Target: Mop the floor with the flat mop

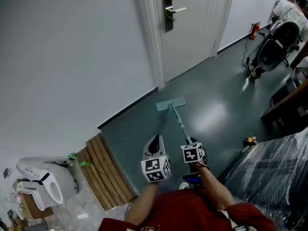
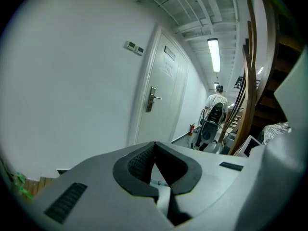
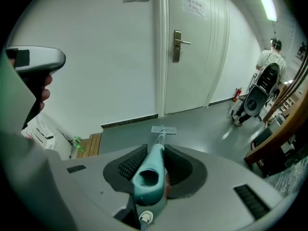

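Observation:
The flat mop's pale teal head (image 1: pixel 171 103) lies on the dark green floor (image 1: pixel 216 109) just before the door. Its thin handle (image 1: pixel 179 121) slants back to my right gripper (image 1: pixel 190 143). In the right gripper view, my right gripper (image 3: pixel 156 150) is shut on the teal grip end (image 3: pixel 149 174) of the handle, and the mop head (image 3: pixel 163 129) shows far ahead. My left gripper (image 1: pixel 155 141) hangs just left of the handle, apart from it. In the left gripper view, my left gripper (image 2: pixel 155 146) is shut with nothing held, and it points along the corridor.
A white door (image 1: pixel 185 28) stands in the wall ahead. At the left are a wooden slatted platform (image 1: pixel 103 174) and a white appliance (image 1: pixel 43 184). A black wheeled seat (image 1: pixel 272 47), dark wooden furniture (image 1: pixel 288 107) and a plastic-wrapped bulk (image 1: pixel 269 177) line the right. A person (image 3: pixel 269 57) stands far down the corridor.

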`<state>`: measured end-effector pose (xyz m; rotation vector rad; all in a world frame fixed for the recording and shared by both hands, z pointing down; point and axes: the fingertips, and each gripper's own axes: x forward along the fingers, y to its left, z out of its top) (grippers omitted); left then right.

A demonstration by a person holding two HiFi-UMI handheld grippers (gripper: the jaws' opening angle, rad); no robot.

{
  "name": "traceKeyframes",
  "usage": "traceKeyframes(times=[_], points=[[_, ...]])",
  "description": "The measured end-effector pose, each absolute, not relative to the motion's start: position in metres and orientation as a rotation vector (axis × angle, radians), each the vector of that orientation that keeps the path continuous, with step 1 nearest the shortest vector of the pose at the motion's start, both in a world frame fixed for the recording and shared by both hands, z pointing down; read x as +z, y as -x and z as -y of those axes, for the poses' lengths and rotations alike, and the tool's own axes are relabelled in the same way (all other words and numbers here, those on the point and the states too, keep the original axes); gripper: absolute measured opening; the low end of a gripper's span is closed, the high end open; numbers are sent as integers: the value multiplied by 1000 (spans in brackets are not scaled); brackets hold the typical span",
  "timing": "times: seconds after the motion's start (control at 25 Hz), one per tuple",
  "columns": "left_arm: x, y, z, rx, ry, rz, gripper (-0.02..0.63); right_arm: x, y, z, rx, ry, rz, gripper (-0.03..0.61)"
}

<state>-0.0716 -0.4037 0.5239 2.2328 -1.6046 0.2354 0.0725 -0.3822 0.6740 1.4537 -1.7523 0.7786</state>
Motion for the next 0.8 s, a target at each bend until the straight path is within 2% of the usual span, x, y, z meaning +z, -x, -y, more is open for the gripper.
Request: traceKeyframes(times=[0.52, 0.8], points=[[535, 124, 479, 220, -2245, 1560, 15, 675, -32, 449, 748, -1493, 1692, 120], [541, 134, 510, 231, -2225, 1569, 15, 690, -39, 476, 795, -1492, 1644, 120]])
